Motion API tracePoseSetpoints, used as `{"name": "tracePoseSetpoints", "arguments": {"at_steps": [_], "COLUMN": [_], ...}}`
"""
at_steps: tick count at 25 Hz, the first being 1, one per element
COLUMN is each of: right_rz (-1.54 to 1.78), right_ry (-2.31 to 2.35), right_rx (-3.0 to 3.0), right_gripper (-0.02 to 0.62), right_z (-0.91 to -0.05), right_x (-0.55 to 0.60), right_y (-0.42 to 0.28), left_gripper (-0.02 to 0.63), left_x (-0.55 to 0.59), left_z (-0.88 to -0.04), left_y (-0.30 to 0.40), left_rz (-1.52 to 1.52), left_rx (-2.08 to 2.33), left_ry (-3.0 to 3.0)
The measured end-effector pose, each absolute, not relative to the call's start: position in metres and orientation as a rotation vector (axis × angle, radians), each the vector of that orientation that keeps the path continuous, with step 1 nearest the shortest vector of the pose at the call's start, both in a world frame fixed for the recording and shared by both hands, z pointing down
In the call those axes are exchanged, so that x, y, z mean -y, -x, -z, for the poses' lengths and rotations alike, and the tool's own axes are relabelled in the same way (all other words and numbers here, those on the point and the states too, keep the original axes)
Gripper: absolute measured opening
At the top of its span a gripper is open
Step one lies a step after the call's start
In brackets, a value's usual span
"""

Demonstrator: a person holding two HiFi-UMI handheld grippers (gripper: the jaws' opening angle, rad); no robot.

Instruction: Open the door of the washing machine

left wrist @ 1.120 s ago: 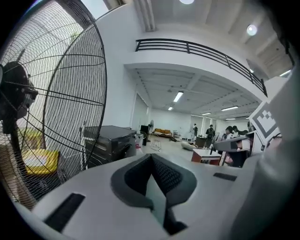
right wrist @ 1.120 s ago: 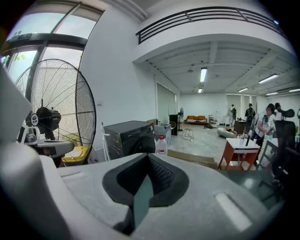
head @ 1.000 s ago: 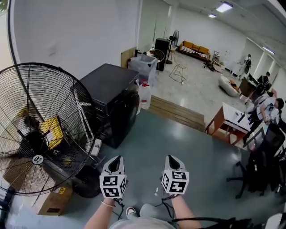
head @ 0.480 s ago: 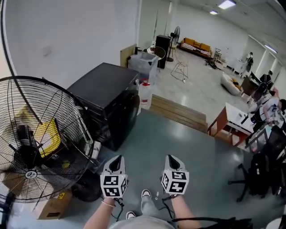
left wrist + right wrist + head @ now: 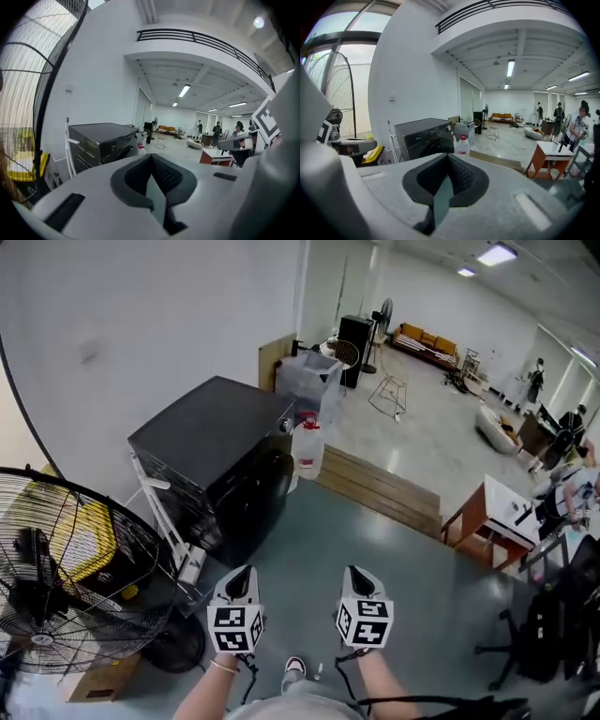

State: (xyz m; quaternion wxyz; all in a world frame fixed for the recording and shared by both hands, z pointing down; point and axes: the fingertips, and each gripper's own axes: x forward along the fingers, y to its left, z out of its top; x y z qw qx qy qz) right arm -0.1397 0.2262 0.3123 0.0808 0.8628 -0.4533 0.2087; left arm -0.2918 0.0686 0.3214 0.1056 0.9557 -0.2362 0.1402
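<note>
Sitting far and left of the two grippers: washing machine (image 5: 220, 442), dark door (image 5: 266, 486) facing near-right (well apart from either). Nearer to it, left gripper (image 5: 242, 577), jaws shut, empty. Farther right, right gripper (image 5: 361, 576), likewise closed on nothing.

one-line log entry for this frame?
left claw: shut, empty | right claw: shut, empty | washing machine door: closed | contact: none

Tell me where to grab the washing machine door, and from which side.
Probably the rim of the round door on the washing machine front, approached from the floor before it: the door sits closed, facing that way. Handle too small to see.
</note>
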Motion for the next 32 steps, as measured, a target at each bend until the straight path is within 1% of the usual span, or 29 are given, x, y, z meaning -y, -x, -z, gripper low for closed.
{"name": "tracePoseSetpoints", "arguments": {"at_steps": [10, 24, 32], "right_rz": [-0.655, -0.731, -0.692], "right_ry": [-2.515, -2.416, -2.402], "right_rx": [1.433, 1.481, 1.481], "right_gripper": [0.005, 0.005, 0.005], "right_z": [-0.323, -0.357, -0.355], "right_x": [-0.175, -0.123, -0.068], "right_y": [0.055, 0.012, -0.038], "left_gripper": [0.003, 0.003, 0.003], "left_x": [-0.026, 0.019, 0.077], "left_z": [-0.331, -0.369, -0.374], "left_y": [0.219, 0.189, 0.142], "left_rz": [-0.447, -0.507, -0.462], "left_rx": [0.781, 0.878, 0.907], "left_ry": [-2.783, -2.697, -2.689]}}
